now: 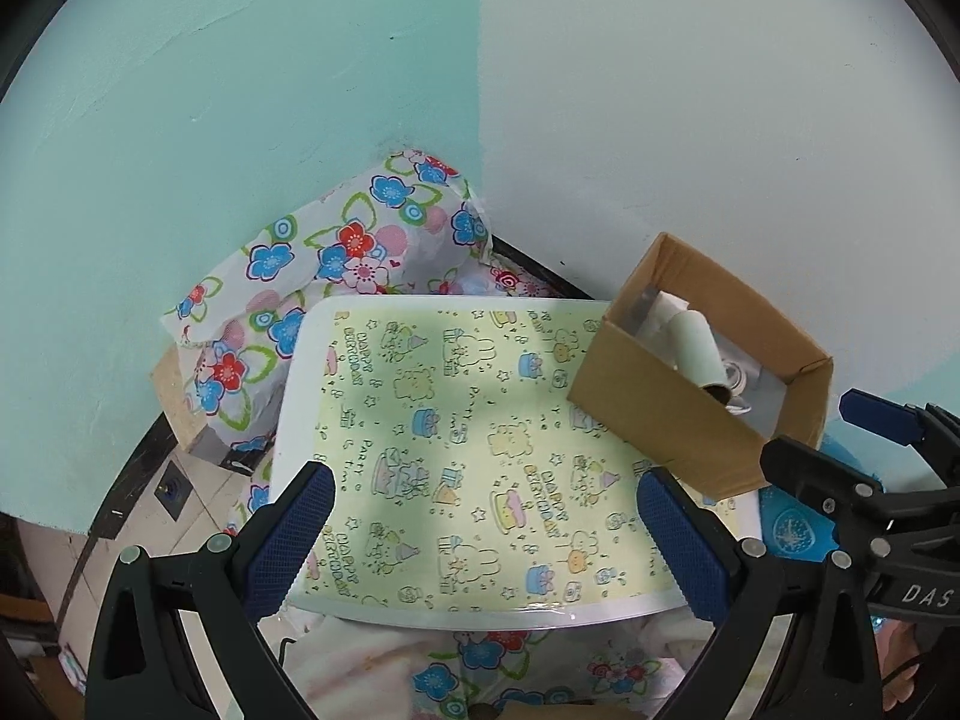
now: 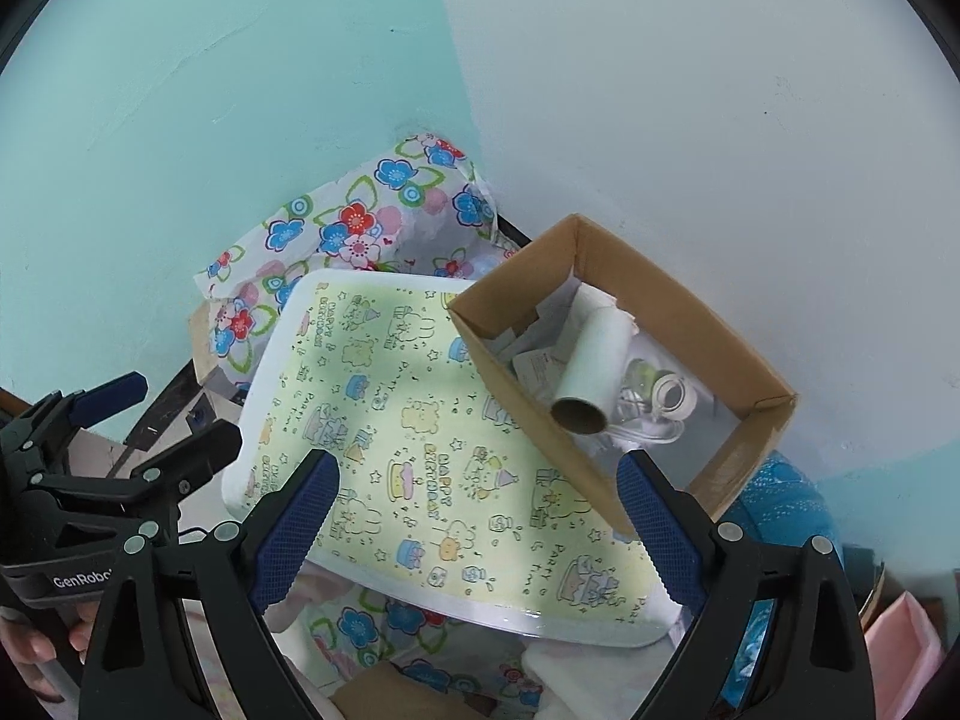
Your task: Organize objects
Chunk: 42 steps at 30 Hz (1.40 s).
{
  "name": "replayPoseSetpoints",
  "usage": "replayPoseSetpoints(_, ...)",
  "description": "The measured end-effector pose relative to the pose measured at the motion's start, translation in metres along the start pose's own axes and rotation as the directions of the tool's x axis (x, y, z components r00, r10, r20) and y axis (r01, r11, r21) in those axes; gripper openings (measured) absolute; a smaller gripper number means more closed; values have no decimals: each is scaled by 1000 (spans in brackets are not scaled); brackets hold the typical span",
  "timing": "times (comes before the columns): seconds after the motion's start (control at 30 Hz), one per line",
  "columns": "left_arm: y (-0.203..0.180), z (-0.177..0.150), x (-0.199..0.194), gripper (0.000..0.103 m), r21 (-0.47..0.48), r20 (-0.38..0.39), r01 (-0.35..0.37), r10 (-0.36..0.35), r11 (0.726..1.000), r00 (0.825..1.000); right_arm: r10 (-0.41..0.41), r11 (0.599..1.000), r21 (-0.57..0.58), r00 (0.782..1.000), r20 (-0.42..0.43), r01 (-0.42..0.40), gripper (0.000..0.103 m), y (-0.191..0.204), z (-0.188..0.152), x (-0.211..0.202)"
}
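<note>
A cardboard box (image 1: 672, 420) (image 2: 522, 396) stands on a white tray with yellow birthday-print paper (image 1: 456, 432) (image 2: 420, 438). In the box lie a pale cardboard tube (image 1: 696, 342) (image 2: 591, 366), a clear tape roll (image 2: 675, 396) and some papers. My left gripper (image 1: 480, 534) is open and empty above the tray's near edge. My right gripper (image 2: 474, 516) is open and empty over the tray, its right finger (image 2: 657, 531) next to the box's near corner. Each gripper also shows in the other's view: the right gripper (image 1: 840, 450) and the left gripper (image 2: 150, 420).
A floral cloth (image 1: 336, 252) (image 2: 360, 222) lies bunched behind and under the tray against a teal and white wall. A blue item (image 2: 786, 504) sits behind the box at right. A pink item (image 2: 906, 648) shows at far right. Floor tiles (image 1: 180, 486) lie at left.
</note>
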<state>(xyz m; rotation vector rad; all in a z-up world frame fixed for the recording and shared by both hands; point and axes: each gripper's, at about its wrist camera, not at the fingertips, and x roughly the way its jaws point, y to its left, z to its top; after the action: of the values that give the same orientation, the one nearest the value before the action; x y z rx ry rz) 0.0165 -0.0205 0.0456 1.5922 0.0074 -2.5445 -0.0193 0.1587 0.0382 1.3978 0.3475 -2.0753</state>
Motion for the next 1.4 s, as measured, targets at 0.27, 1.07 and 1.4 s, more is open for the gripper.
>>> replayPoseSetpoints(0.27, -20, 12, 3, 102, 11, -7, -29, 29, 1000, 1000, 6, 1000, 10, 1000, 2, -6, 96, -14, 8, -2)
replayPoseSetpoints(1.07, -38, 33, -1, 102, 50, -7, -59, 59, 997, 998, -1, 999, 37, 1000, -3, 1, 96, -24, 16, -5)
replayPoseSetpoints(1.4, -39, 33, -2, 102, 56, -6, -63, 64, 996, 998, 4, 999, 43, 1000, -10, -4, 96, -24, 15, -5)
